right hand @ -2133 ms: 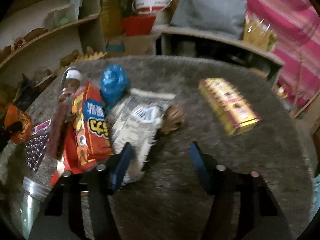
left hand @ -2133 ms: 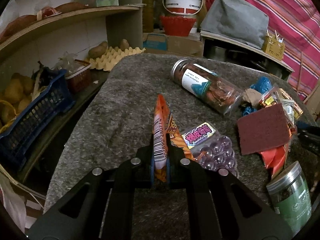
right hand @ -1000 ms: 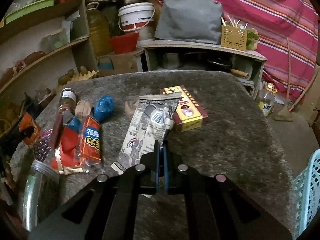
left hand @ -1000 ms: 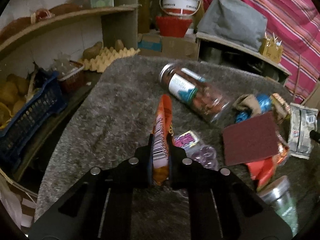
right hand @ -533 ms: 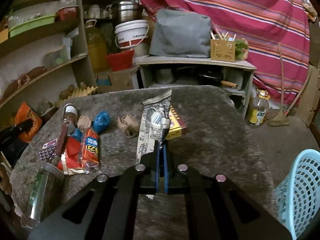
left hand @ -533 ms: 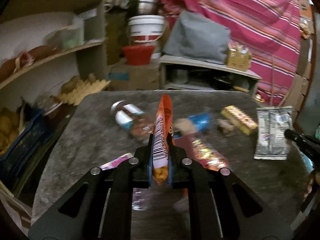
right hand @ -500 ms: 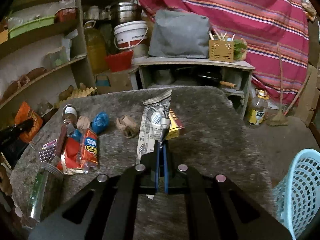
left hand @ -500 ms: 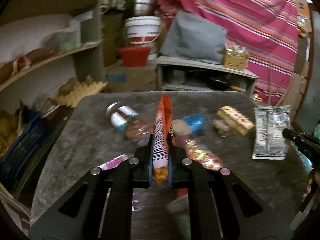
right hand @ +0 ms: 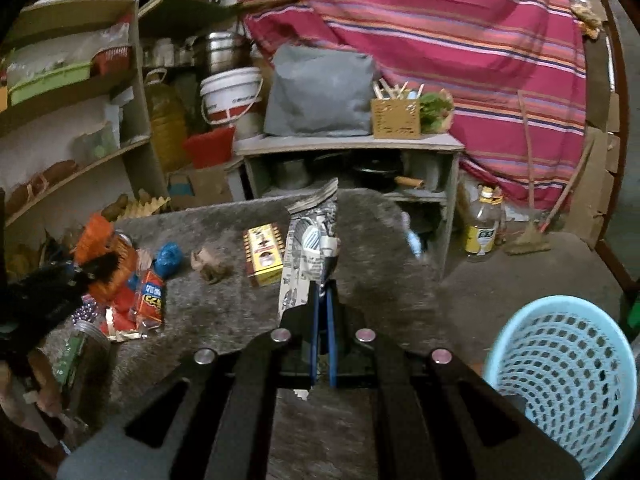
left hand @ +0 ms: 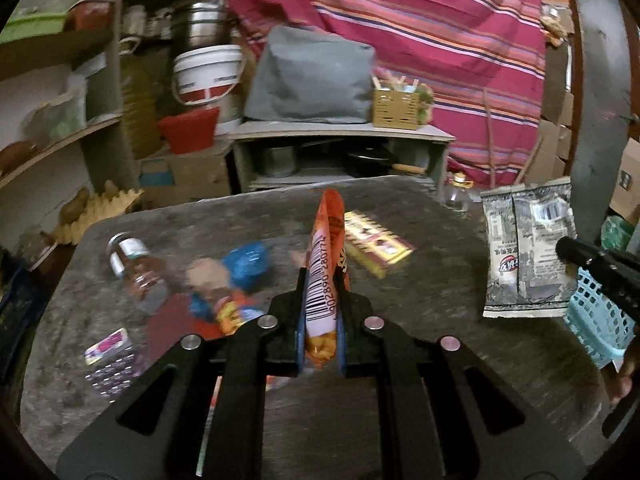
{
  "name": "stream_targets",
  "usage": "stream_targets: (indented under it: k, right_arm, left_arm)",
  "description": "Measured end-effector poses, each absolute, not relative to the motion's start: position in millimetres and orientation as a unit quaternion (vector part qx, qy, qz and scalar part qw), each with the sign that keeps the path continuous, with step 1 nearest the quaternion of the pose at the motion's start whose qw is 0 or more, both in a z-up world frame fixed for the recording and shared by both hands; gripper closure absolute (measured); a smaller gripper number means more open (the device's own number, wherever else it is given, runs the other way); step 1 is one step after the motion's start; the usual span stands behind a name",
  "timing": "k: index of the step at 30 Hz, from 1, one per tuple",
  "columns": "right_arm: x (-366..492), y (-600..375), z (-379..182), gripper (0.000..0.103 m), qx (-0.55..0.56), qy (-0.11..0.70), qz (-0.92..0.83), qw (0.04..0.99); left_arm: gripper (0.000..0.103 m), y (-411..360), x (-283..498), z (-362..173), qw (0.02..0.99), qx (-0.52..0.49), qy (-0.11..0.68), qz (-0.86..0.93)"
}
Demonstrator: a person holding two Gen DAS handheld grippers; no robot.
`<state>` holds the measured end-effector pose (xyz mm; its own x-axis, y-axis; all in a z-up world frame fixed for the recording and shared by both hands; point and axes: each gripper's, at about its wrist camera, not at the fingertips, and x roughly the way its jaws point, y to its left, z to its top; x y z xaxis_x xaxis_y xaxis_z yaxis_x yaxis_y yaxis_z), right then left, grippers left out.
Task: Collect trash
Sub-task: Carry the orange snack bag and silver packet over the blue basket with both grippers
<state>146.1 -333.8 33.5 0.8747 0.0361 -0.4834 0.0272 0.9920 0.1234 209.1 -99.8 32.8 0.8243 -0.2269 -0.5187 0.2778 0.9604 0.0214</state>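
My left tool [left hand: 320,320] is clamped on the orange packet [left hand: 325,264], held edge-up above the table [left hand: 420,280]. My right tool [right hand: 323,320] pinches the grey wrapper [right hand: 310,248]; the blue basket [right hand: 560,376] sits low to its right

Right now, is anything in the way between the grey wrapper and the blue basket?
Nothing visible is. The grey wrapper hangs in the right gripper, and the blue basket sits open to its right, past the table edge.
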Motion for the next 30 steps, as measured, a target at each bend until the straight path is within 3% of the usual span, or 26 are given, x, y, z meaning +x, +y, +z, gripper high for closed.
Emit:
stream_targets:
  k: [16, 30]
  right_arm:
    - [68.5, -456.3, 46.6, 0.1, 0.076, 0.23, -0.117, 0.963]
    - [37.3, -557.1, 12.3, 0.1, 0.121, 0.268, -0.2, 0.935]
  left_arm:
    - [0.094, -256.9, 181.5, 36.9, 0.933, 0.079, 0.251, -0.245]
    - [0.094, -393.9, 156.0, -0.7, 0.881, 0.107, 0.296, -0.354]
